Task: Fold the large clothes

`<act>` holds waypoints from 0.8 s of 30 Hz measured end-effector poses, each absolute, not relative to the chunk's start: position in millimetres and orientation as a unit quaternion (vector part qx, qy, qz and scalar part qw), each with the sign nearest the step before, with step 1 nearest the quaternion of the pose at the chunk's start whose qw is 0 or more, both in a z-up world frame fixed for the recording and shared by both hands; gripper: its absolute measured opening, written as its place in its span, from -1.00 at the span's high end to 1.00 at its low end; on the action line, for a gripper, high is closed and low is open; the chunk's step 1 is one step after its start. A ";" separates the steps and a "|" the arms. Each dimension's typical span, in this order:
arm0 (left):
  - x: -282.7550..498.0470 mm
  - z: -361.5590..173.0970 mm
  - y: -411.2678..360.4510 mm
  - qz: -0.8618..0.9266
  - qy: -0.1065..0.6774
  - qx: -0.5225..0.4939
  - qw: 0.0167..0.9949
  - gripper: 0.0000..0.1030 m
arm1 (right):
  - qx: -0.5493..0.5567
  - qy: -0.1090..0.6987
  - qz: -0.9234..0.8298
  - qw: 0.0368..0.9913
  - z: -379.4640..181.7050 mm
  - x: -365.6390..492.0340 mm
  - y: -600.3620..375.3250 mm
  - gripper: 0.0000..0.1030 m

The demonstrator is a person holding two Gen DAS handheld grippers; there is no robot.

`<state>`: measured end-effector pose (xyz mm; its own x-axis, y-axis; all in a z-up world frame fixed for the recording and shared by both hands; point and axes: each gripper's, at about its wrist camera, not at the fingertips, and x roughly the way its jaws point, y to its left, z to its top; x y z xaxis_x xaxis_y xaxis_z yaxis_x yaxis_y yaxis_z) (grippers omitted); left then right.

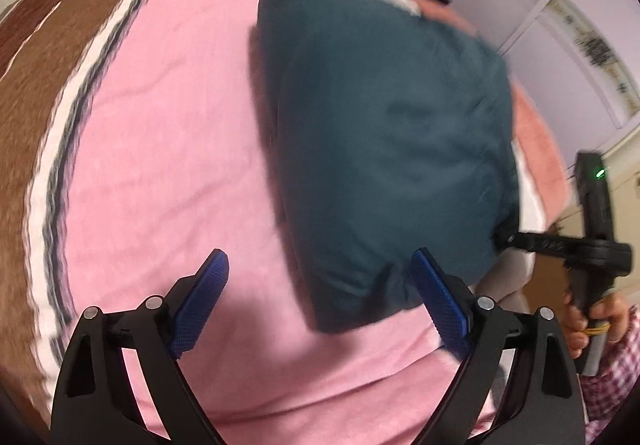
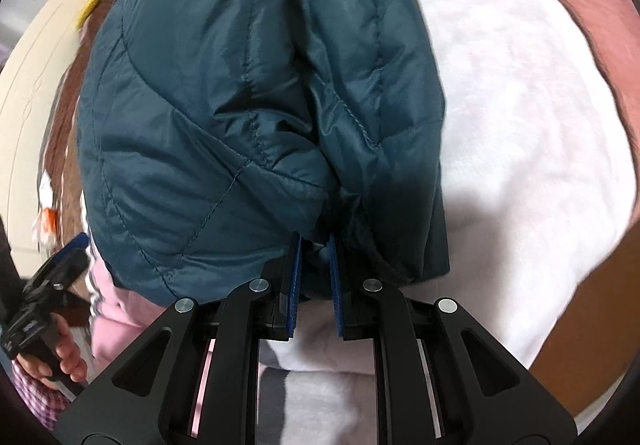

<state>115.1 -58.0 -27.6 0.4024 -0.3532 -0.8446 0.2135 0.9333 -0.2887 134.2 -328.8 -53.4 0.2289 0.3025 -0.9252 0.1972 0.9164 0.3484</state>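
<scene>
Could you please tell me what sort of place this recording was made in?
Most likely a bedroom at home. A teal quilted jacket lies on a bed spread with a pink sheet and a white fleecy blanket, and pale cupboard doors stand behind.

The jacket lies folded on the bed, across the sheet and the blanket beside it. In the left wrist view the left tool hangs over the sheet just before the jacket's near edge. The right tool sits at the jacket's near right corner, with a fold of cloth between its fingers.
</scene>
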 end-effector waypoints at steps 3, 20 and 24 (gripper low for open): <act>130.7 -23.7 -42.1 -0.187 0.511 -0.095 0.834 -0.73 | 0.223 0.574 0.004 0.788 -15.5 123.8 -342.1 0.24; 151.0 -44.9 -75.7 -0.146 0.524 -0.158 0.824 -0.73 | 0.210 0.596 -0.038 0.774 -17.3 185.5 -369.6 -0.41; 151.7 -44.5 -80.2 -0.130 0.525 -0.155 0.827 -0.73 | 0.203 0.597 -0.024 0.776 -23.1 186.4 -369.6 -0.41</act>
<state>151.7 -80.2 -44.5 0.4145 -0.3775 -0.8281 0.0526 0.9183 -0.3923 186.4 -369.6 -23.1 0.2853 0.2050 -0.9363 0.2797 0.9166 0.2859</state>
